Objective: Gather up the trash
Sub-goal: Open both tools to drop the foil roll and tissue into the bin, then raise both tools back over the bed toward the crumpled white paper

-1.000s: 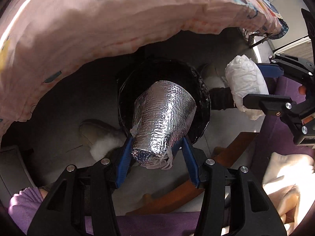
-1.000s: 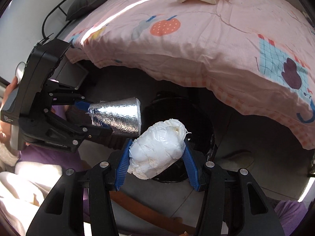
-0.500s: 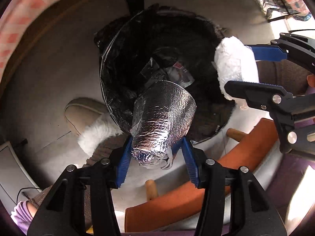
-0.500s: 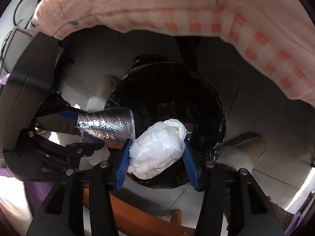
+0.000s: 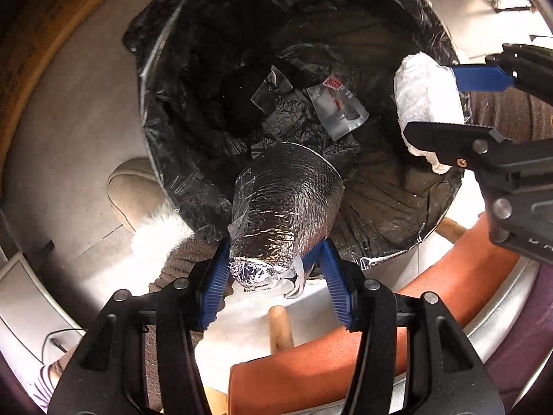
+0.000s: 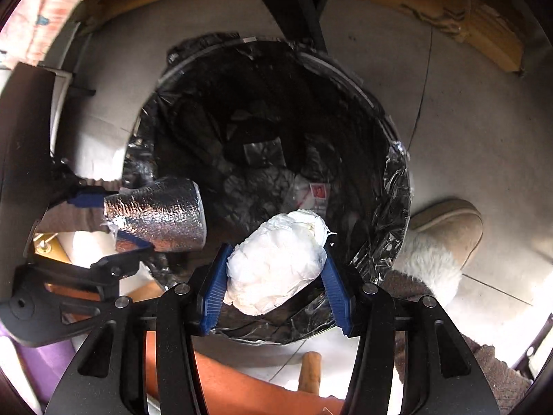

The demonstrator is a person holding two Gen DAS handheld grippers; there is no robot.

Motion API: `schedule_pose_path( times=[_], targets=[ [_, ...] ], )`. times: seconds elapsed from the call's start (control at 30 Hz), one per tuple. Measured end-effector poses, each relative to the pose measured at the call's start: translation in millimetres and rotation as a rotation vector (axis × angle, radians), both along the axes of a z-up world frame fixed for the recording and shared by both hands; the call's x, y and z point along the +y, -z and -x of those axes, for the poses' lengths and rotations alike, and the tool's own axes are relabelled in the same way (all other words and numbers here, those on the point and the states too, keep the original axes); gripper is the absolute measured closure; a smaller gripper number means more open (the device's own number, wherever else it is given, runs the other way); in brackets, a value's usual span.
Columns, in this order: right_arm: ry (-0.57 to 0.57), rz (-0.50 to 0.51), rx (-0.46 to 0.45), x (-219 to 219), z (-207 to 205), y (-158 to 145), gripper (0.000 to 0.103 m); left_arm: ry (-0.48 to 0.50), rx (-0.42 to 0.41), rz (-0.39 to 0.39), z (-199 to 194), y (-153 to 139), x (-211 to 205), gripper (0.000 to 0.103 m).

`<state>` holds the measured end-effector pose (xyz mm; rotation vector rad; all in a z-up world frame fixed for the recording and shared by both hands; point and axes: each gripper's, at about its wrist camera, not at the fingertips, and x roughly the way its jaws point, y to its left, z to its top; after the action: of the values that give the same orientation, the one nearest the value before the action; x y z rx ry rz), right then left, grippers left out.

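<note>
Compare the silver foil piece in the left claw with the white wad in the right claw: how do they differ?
The foil piece is shiny, crinkled silver and cone-like, flaring wider away from the left claw; the white wad is matte, soft-looking and rounded. In the right wrist view the foil piece lies sideways at the bin's left rim, the wad nearer its near rim. Both are clamped and held over the black-lined bin.

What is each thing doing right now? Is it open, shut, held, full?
Left tool: shut on the silver foil bundle.
Right tool: shut on the white wad.
Trash bin: open, lined with a black bag, a few wrappers at the bottom.
Both pieces: held over the bin, not dropped yet.
</note>
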<state>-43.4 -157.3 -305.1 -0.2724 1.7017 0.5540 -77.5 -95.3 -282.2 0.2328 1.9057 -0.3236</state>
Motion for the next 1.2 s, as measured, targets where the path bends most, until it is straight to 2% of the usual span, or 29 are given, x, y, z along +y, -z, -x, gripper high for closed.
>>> schedule_pose_path(
  times=[0.3, 0.4, 0.5, 0.57, 0.63, 0.67, 0.73, 0.83, 0.93, 1.2],
  targets=[
    [0.016, 0.044, 0.029, -6.7, 1.8, 22.6, 0.053, 0.000, 0.047, -0.012, -4.7, 16.7, -7.3, 0.046],
    [0.036, 0.047, 0.050, -10.6, 0.3, 27.6, 0.053, -0.010, 0.067, 0.028, -5.0, 18.9, -7.2, 0.031],
    [0.049, 0.059, 0.050, -13.6, -1.4, 30.0, 0.050, -0.008, 0.053, 0.048, -1.5, 15.8, -7.4, 0.027],
    [0.058, 0.051, 0.050, -14.2, -1.4, 30.5, 0.044, -0.023, 0.051, 0.076, 0.9, 13.1, -7.2, 0.022],
    [0.060, 0.044, 0.047, -13.8, -1.1, 29.5, 0.032, -0.039, 0.050, 0.108, 2.2, 8.5, -5.1, 0.010],
    [0.059, 0.042, 0.046, -13.3, 0.0, 28.9, 0.028, -0.040, 0.055, 0.118, 3.1, 5.9, -4.1, 0.007],
    [0.057, 0.038, 0.055, -11.2, 1.8, 28.2, 0.018, -0.022, 0.062, 0.129, 4.8, 3.9, -3.0, 0.006],
    [0.049, 0.050, 0.050, -10.2, 4.1, 22.4, 0.016, 0.008, 0.067, 0.088, 8.9, 2.3, 2.9, 0.006],
    [0.058, 0.059, 0.053, -10.6, 5.4, 14.7, 0.013, 0.000, 0.081, 0.101, 12.1, -5.9, 12.4, 0.006],
    [0.070, 0.019, -0.033, -18.1, 8.2, -37.5, 0.013, -0.006, -0.052, 0.138, 18.0, -60.4, 31.5, 0.006]
  ],
)
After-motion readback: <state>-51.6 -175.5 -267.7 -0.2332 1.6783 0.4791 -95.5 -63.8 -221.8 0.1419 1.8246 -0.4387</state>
